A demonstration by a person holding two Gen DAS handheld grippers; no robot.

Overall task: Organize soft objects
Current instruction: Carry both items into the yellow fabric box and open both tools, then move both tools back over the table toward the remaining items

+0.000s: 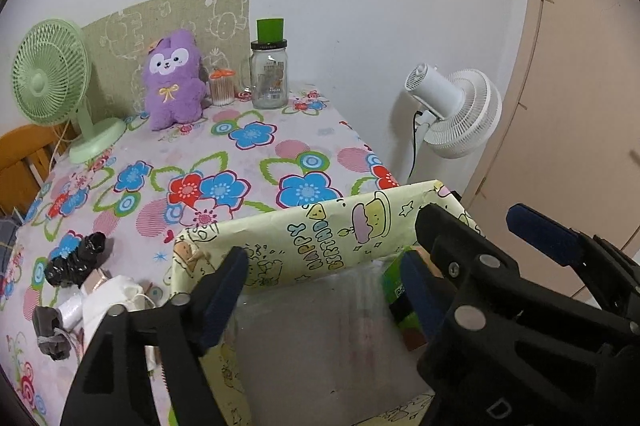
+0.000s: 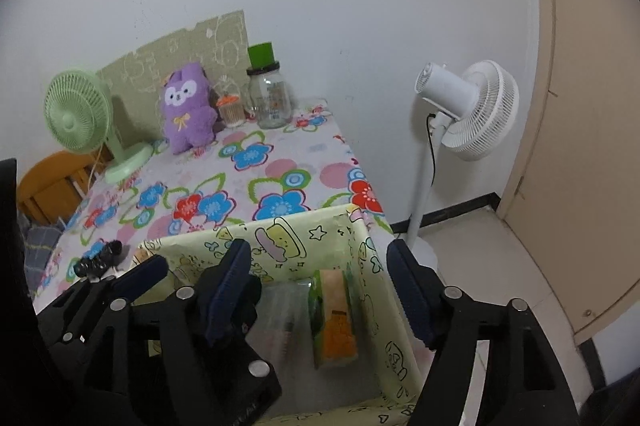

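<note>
We had both claws over the yellow birthday-paper box (image 1: 304, 246) at lower centre, left gripper (image 1: 320, 290) and right gripper (image 2: 324, 290) each spread wide with nothing pinched. A clear plastic bag (image 1: 320, 338), we thought, lay inside; the purple plush (image 1: 174, 78) sat upper left on the floral tablecloth (image 1: 248, 162).

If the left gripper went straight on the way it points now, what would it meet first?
Most likely the clear plastic bag lying inside the yellow birthday-paper box; the open left gripper aims down into it, though depth is hard to judge.
</note>
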